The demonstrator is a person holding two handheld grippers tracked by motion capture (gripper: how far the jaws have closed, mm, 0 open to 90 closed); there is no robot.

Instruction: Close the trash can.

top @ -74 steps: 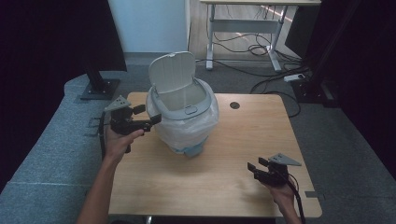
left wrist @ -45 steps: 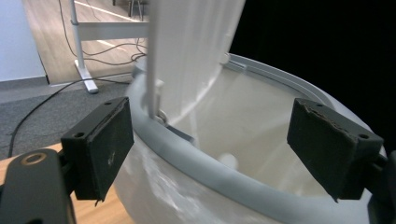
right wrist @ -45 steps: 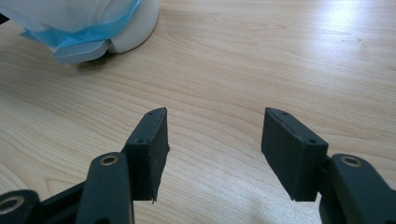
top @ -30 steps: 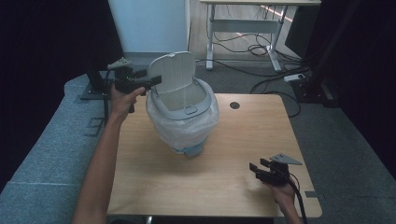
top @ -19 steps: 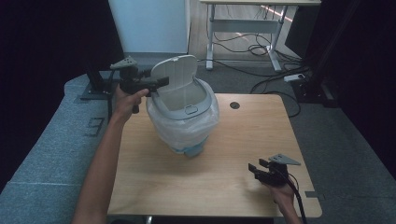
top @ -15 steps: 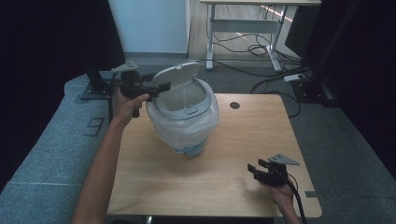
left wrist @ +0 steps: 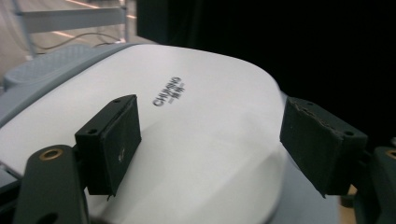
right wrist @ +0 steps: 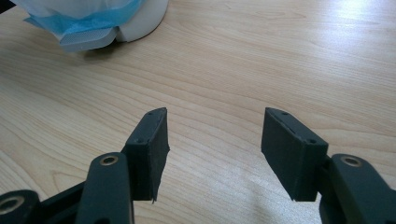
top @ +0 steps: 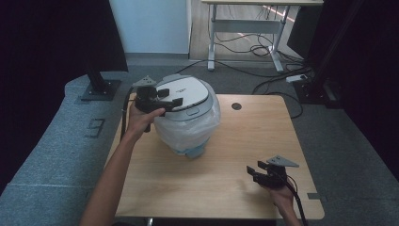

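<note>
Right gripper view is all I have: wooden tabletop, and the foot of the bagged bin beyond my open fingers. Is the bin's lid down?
Observer: Yes. In the high view the lid lies flat on the bin.
Operator: Where is the left gripper?
Observer: The left gripper is at the lid's left edge. Its fingers are spread over the white top. They have just been closing a little and grip nothing.
Operator: And where does my gripper sit on the table?
Observer: The right gripper is near the table's front right corner, well apart from the bin.
</note>
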